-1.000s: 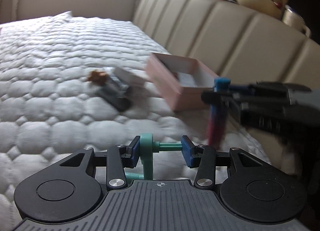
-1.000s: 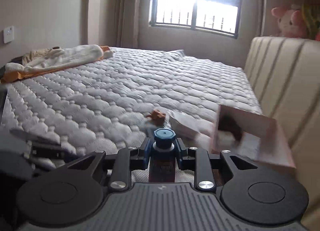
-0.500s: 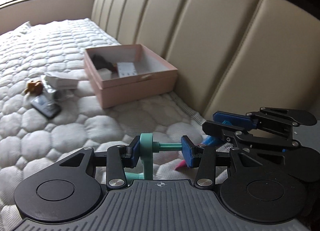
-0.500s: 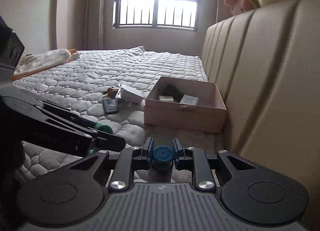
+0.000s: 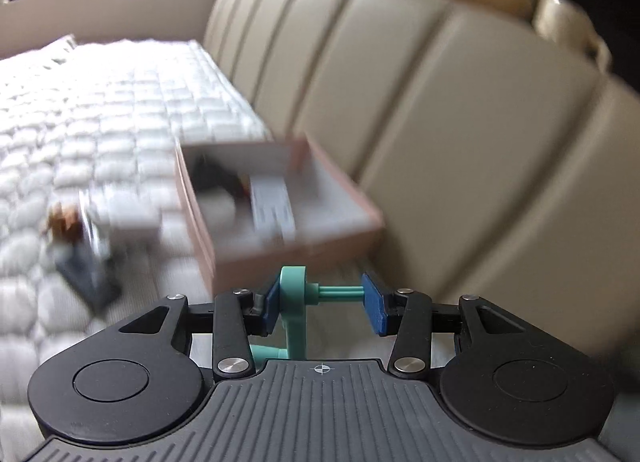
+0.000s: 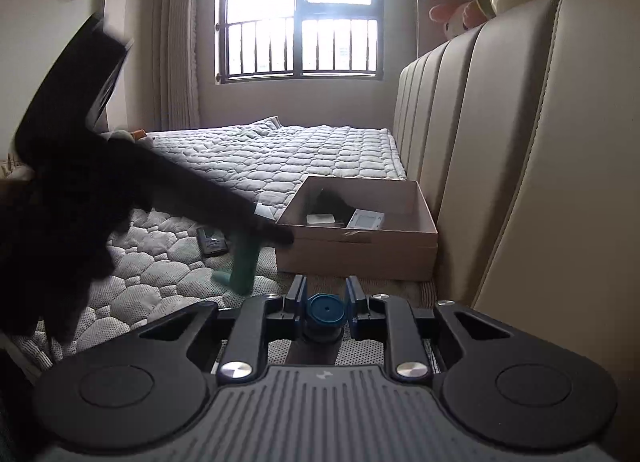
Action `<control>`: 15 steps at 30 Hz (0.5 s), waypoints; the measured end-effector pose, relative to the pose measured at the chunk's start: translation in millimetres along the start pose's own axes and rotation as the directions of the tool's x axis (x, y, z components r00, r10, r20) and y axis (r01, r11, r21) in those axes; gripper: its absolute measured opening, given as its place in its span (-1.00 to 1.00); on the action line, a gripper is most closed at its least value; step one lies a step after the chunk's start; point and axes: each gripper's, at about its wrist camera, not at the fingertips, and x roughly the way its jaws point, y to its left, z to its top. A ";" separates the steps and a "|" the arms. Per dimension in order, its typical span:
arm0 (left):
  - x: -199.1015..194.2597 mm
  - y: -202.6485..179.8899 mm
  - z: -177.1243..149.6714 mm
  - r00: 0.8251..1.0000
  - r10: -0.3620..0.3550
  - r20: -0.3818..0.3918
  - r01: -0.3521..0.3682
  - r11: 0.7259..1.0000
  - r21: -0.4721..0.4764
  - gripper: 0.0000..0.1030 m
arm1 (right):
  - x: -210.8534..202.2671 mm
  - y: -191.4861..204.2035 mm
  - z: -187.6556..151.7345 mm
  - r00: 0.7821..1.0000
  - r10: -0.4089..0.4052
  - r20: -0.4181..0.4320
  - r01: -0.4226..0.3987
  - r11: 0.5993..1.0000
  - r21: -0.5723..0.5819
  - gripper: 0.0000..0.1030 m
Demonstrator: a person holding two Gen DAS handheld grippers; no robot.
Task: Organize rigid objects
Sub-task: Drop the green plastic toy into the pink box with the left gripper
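Left tongs (image 5: 322, 304): closed on a teal plastic part (image 5: 295, 310); one blue pad bears on its flat upright plate, the other on the tip of its thin crosswise pin.
Teal plastic part, handling: judged light, stiff and smooth. The pin is slender, so the grip is narrow and the piece may pivot; the plate's broad faces look like the surer place to hold.
Teal plastic part, position: between the pads, just short of the near wall of the pink cardboard box (image 5: 224, 246), above the quilted mattress (image 5: 60, 133).
Right tongs (image 6: 325, 302): closed on a blue-capped bottle (image 6: 326, 310), pads on either side of the cap; the body below is mostly hidden.
Blue-capped bottle, handling: judged rigid and light to moderate. The round cap is probably slick, so a hold lower on the neck would likely resist twisting better.
Blue-capped bottle, position: held over the mattress, near the box's front wall and close beside the padded headboard (image 6: 520, 141).
Box contents: a white flat device (image 6: 366, 219), a small white case (image 6: 320, 218) and a dark item, too blurred to name.
Loose items: a dark remote (image 6: 212, 242) and a small brown figure (image 5: 64, 219) lie on the mattress left of the box.
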 end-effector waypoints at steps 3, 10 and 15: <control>17.2 3.4 41.2 0.997 0.048 0.062 -0.049 0.999 0.010 -0.08 | 4.5 2.6 -3.5 1.000 -0.002 -0.009 0.002 1.000 -0.020 -0.62; 90.0 22.3 98.1 0.989 0.093 0.116 -0.086 0.994 -0.063 -0.10 | 14.2 1.4 -0.7 1.000 -0.008 -0.020 0.008 1.000 -0.009 -0.62; 121.7 30.0 89.1 0.992 0.075 0.101 -0.066 0.994 -0.089 -0.10 | 17.2 2.1 5.7 0.999 -0.035 -0.019 0.035 0.999 -0.019 -0.62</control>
